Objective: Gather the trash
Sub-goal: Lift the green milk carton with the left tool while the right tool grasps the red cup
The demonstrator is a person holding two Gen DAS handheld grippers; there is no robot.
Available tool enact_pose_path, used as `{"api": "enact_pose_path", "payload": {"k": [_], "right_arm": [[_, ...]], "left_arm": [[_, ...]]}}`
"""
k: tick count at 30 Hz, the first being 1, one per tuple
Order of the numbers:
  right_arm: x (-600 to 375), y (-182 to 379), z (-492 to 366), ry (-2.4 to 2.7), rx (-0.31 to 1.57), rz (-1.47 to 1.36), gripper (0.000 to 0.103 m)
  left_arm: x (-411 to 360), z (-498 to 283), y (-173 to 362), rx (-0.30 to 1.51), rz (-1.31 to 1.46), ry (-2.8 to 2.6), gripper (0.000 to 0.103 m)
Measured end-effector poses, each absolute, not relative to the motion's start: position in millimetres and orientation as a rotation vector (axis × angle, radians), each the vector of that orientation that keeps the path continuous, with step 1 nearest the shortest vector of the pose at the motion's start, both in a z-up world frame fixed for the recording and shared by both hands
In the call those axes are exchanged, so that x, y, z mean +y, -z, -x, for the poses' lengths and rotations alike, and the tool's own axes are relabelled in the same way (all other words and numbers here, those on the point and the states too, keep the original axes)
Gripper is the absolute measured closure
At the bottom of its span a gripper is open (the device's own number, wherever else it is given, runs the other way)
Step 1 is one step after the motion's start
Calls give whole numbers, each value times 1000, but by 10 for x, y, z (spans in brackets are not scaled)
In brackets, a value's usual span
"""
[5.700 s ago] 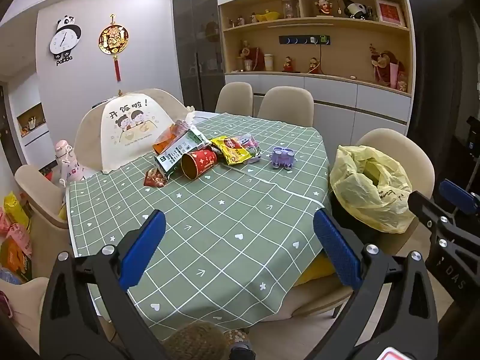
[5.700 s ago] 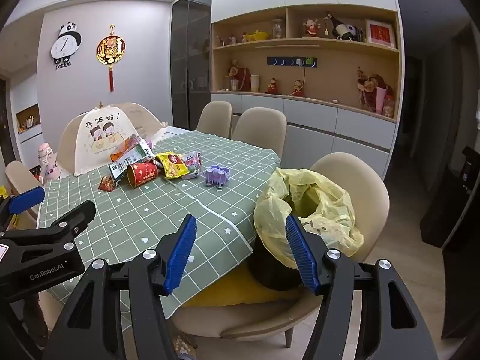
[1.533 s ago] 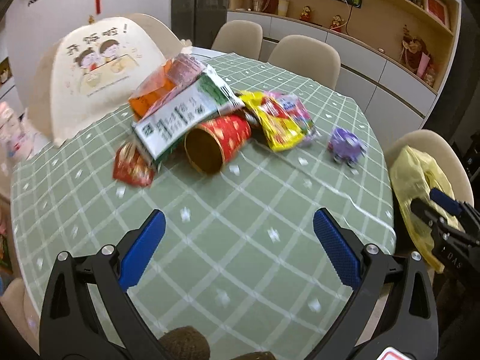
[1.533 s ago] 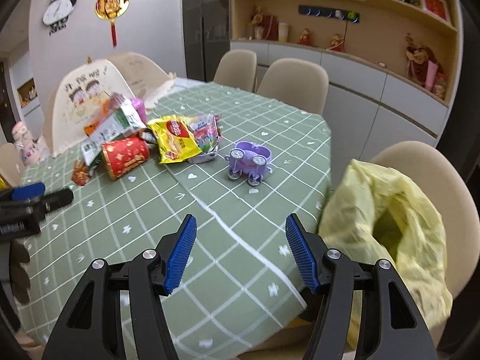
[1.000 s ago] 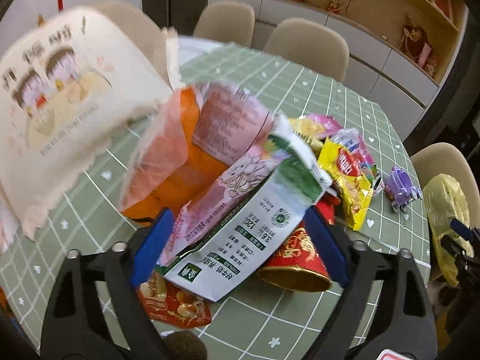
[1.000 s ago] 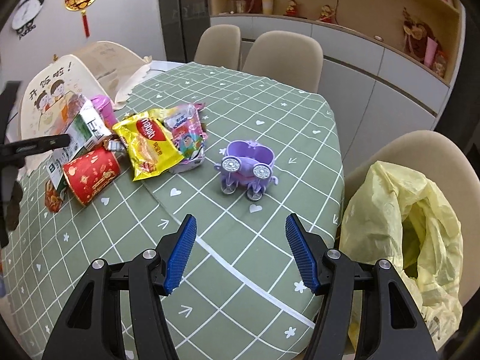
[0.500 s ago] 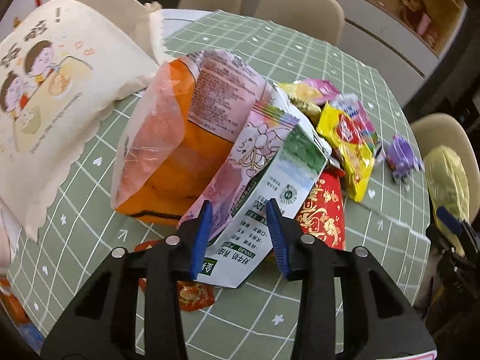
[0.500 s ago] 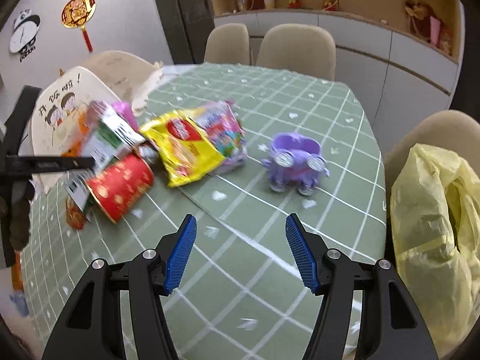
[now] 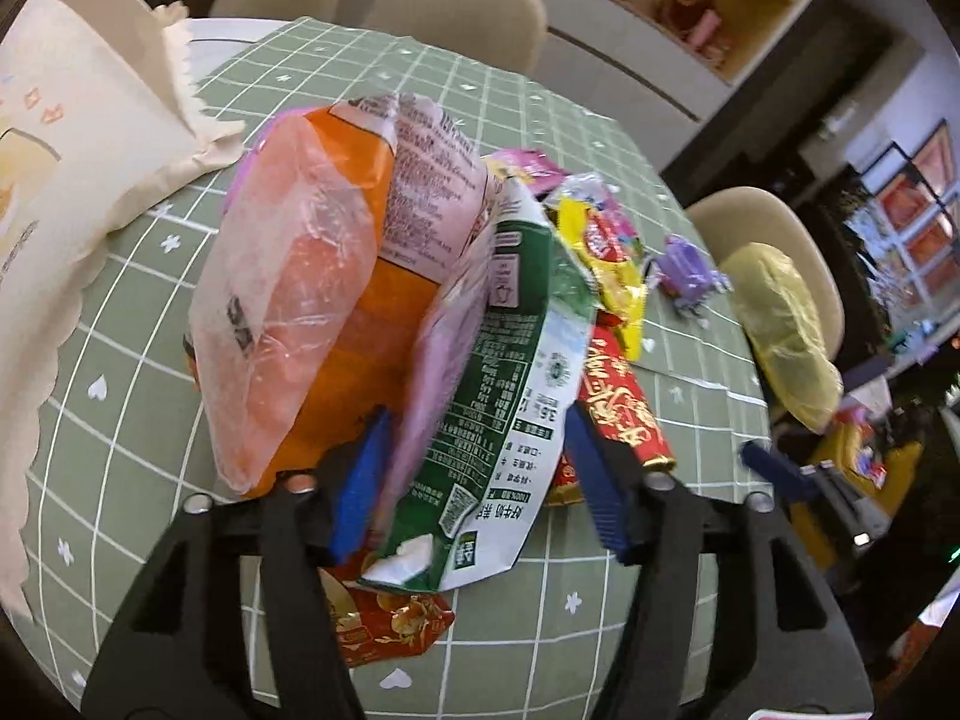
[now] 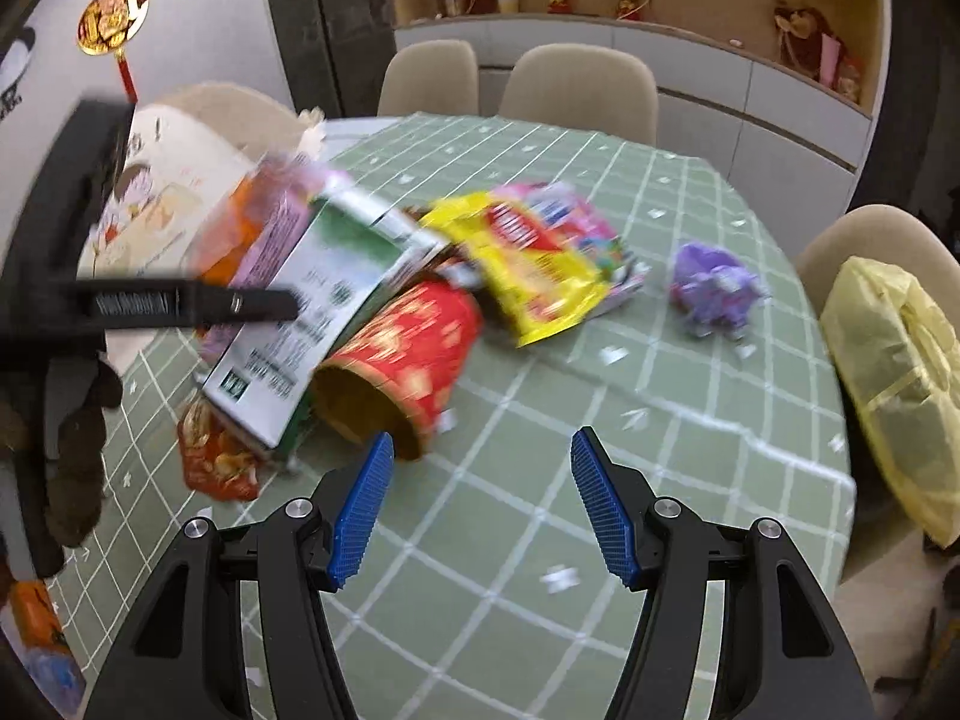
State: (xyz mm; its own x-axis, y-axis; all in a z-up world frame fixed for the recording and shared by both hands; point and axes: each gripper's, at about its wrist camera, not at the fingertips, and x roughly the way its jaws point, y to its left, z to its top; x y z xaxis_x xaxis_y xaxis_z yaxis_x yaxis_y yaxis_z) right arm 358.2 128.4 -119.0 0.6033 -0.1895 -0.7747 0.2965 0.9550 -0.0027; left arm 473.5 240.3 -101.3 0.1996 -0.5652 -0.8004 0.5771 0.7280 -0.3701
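The left hand-held gripper (image 9: 474, 486) points steeply down at the trash pile on the green checked desk (image 9: 144, 408). Its blue pads sit on either side of the green-and-white carton (image 9: 498, 420). The jaws have just been opening again after a squeeze; whether the pads press on the carton I cannot tell. Under the carton's near end lies a small red wrapper (image 9: 384, 630). Leaning against its left side is an orange bag (image 9: 288, 312), and on its right lies a red paper cup (image 9: 624, 414) on its side. Beyond these are a yellow snack packet (image 9: 612, 264) and a purple toy cart (image 9: 690, 270).

The right hand-held gripper (image 10: 480, 504) hangs open and empty above bare cloth, just before the cup's mouth. A yellow trash bag (image 10: 894, 360) sits on a chair at the desk's right edge.
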Motion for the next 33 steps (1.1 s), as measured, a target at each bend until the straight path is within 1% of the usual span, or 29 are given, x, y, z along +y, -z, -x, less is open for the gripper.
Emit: {"api": "enact_pose_path", "payload": {"k": [4,9,13,19,22,25,29,33], "right_arm": [[1267,1298,-3773,352,896,-110,44],[972,1196,-3863,448,880,-172,44],[750,1127,-3828,541,876,-142,44],[321,1096,-3550,656,878,-183,44],[281,1077,-3401,654,872,-205,45],[366,976,-3317,581,839,-228,44],[606,875,-3447,469,819,-199,45],[705,944,-3699,431,845,-157,45]], "left_arm": [[2421,-4722,911,1081,-24,822,45],[2437,-4626,728,1038,-63,821,45],[2286,-4525,646,1027,-124,881,45],[1970,-4540,900,1061,-203,852,45],[1834,-4590,994,1047,-273,793,45],[1779,-4711,1086,1069,-275,756,45],[1778,-4831,1188,1114,-249,777,45],[1798,-4911,1228,1154,-234,808,46]]}}
